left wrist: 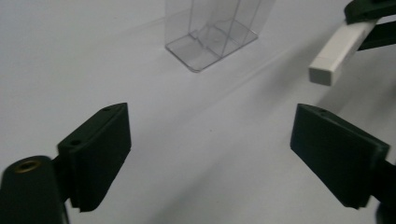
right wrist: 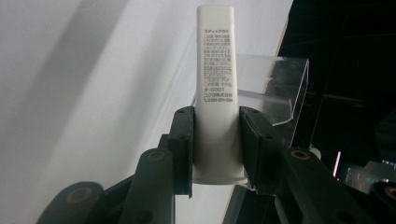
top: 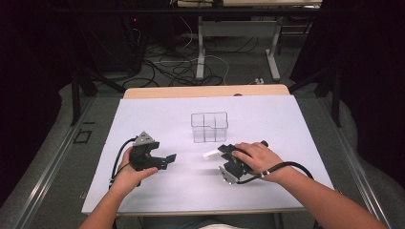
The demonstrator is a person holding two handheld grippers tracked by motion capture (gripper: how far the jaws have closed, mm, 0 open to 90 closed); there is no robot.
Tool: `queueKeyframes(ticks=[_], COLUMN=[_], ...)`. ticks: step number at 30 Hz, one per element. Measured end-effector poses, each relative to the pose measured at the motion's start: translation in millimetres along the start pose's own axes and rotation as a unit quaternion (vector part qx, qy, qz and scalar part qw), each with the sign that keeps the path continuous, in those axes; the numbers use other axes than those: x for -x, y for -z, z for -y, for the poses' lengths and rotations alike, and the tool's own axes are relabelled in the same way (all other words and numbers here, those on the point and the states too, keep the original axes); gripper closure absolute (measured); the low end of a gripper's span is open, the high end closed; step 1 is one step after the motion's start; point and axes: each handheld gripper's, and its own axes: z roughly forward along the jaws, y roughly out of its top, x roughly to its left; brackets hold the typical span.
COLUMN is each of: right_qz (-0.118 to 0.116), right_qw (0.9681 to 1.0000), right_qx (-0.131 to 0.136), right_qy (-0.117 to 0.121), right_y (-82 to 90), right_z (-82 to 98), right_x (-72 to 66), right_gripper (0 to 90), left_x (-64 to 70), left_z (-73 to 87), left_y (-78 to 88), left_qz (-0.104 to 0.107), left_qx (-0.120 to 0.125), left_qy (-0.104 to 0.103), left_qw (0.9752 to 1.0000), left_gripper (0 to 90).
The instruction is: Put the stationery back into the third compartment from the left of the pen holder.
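Note:
A white glue stick (right wrist: 215, 88) with small printed text on its side stands out between the jaws of my right gripper (right wrist: 215, 144), which is shut on its lower end. From above, the white glue stick (top: 210, 154) points left out of the right gripper (top: 220, 151), held just above the table in front of a clear divided box (top: 209, 127). My left gripper (top: 168, 159) rests at the left of the white table, open, jaws wide apart with nothing between them. Its own view shows the clear box (left wrist: 212, 32) ahead and the glue stick (left wrist: 340, 50) at upper right.
The white table top (top: 143, 119) has bare room around the box and both hands. Its wooden far edge (top: 205, 91) borders a floor with cables and table legs. Dark curtains stand on both sides.

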Motion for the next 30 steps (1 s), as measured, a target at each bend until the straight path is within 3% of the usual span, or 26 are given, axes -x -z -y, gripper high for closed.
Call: queueKeyframes(ticks=[6,10,13,15,19,22,23,25,26,28,30], right_qz=[-0.003,-0.005,-0.003,-0.004,-0.006,-0.004,-0.005,-0.007,-0.007,-0.009,-0.004], right_qw=[0.9997,0.9996,0.9992,0.9993,0.9991,0.9991,0.9979,0.9988,0.9978,0.9983,0.9977], right_qx=[0.010,0.011,0.017,0.015,0.016,0.019,0.024,0.019,0.023,0.021,0.024], right_qy=[0.021,0.027,0.035,0.035,0.038,0.039,0.060,0.044,0.061,0.054,0.063], right_y=[0.3,3.0,4.5,4.8,4.5,4.1,3.1,3.0,2.0,1.6,1.1], right_z=[-6.1,-10.5,-14.4,-16.4,-19.5,-21.0,-21.9,-21.4,-22.3,-22.4,-23.4], right_x=[-0.2,0.2,-0.1,-1.4,-3.8,-5.0,-2.4,-5.8,-4.0,-6.3,-6.0], right_gripper=[67.3,67.3,67.3,67.3,67.2,67.2,67.3,67.2,67.2,67.2,67.2], left_x=[16.7,28.2,36.4,39.0,43.1,45.8,45.8,48.1,49.6,52.2,55.0], left_z=[-12.0,-21.5,-28.5,-34.5,-44.8,-50.0,-52.0,-54.4,-55.5,-57.2,-58.2], left_y=[-9.6,-16.7,-22.3,-25.0,-30.9,-36.0,-37.6,-41.6,-43.4,-47.6,-51.8], left_qz=[0.032,0.063,0.085,0.106,0.117,0.118,0.132,0.142,0.144,0.149,0.150], left_qx=[-0.018,-0.039,-0.053,-0.074,-0.104,-0.106,-0.114,-0.126,-0.133,-0.143,-0.147], left_qy=[-0.035,-0.057,-0.062,-0.081,-0.120,-0.132,-0.133,-0.139,-0.142,-0.143,-0.138], left_qw=[0.9987,0.9956,0.9930,0.9883,0.9802,0.9784,0.9757,0.9718,0.9703,0.9679,0.9679], left_gripper=[17.7,22.9,29.1,31.4,32.6,33.5,33.8,34.4,34.4,35.5,39.0])
